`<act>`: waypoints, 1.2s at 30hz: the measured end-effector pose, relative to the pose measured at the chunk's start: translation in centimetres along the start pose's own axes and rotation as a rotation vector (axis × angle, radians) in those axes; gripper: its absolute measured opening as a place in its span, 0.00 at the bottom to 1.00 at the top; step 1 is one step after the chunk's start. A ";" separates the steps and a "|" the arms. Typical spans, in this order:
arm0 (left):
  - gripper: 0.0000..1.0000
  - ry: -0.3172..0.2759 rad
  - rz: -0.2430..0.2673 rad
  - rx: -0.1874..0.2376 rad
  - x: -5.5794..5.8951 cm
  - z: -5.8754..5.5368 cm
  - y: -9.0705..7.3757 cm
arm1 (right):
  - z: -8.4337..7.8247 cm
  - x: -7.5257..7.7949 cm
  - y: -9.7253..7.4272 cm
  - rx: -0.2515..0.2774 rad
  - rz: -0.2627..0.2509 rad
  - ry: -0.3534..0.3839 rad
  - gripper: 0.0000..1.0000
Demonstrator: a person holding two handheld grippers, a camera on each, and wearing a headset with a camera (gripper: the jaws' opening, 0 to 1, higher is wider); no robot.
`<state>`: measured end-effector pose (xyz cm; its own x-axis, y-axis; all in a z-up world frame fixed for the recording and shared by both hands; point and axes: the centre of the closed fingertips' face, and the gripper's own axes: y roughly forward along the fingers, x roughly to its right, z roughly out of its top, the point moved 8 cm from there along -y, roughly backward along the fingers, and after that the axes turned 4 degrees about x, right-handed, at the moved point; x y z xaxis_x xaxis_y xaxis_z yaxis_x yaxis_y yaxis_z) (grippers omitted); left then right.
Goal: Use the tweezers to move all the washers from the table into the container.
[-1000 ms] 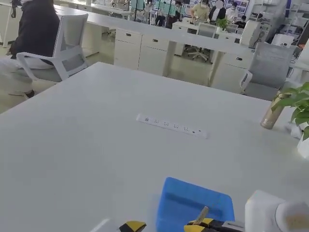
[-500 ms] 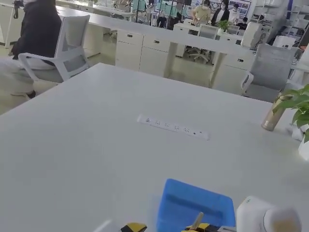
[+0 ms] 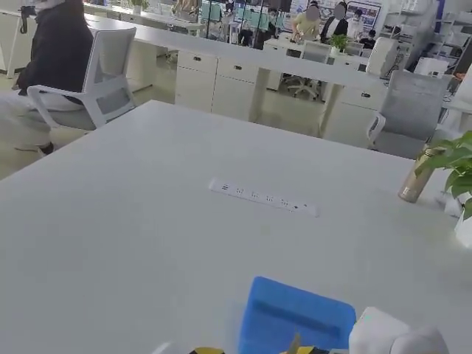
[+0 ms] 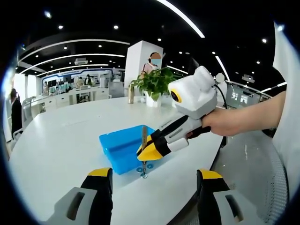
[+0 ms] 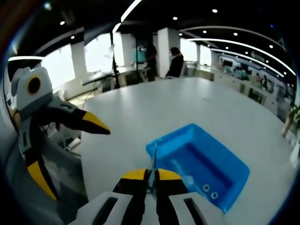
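Left gripper [image 4: 154,175]: jaws are spread wide, nothing is held between them. It hangs over the near edge of the white table [image 4: 56,140].

Right gripper [image 5: 150,174]: jaws are clamped on the tweezers [image 5: 153,161], gripped in a hand [image 4: 224,122]. In the left gripper view the tweezers are seen close to upright, tips down on the table just beside the near corner of the blue container [image 4: 123,146].

Loose washers [image 4: 142,169] are seen on the table at the tweezer tips, just outside the container wall. Whether one is pinched cannot be told at this size.

Two washers [image 5: 210,191] are seen inside the container, lying side by side on its floor near one corner.

In the head view the container is cut off at the bottom edge, with the white power strip [image 3: 262,198] well beyond it at mid-table. A gold bottle [image 3: 415,177] and a potted plant [image 3: 457,166] are located at the far right edge of the table.
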<state>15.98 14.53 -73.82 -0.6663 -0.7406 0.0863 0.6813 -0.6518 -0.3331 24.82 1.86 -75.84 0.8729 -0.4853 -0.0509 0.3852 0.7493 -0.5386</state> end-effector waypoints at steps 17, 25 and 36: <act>0.73 -0.001 0.008 -0.002 0.0 0.1 -0.1 | -0.3 0.4 -0.1 0.007 -0.014 -0.027 0.03; 0.72 -0.001 0.010 -0.004 0.0 0.1 -0.1 | -0.1 0.8 -0.2 0.012 -0.027 -0.033 0.03; 0.72 -0.004 0.012 -0.009 0.0 0.0 -0.1 | -0.3 0.4 0.0 0.003 -0.018 -0.045 0.03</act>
<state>15.93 14.62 -73.77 -0.6571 -0.7489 0.0857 0.6865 -0.6414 -0.3425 25.03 1.53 -76.11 0.8786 -0.4776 -0.0032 0.4016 0.7424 -0.5362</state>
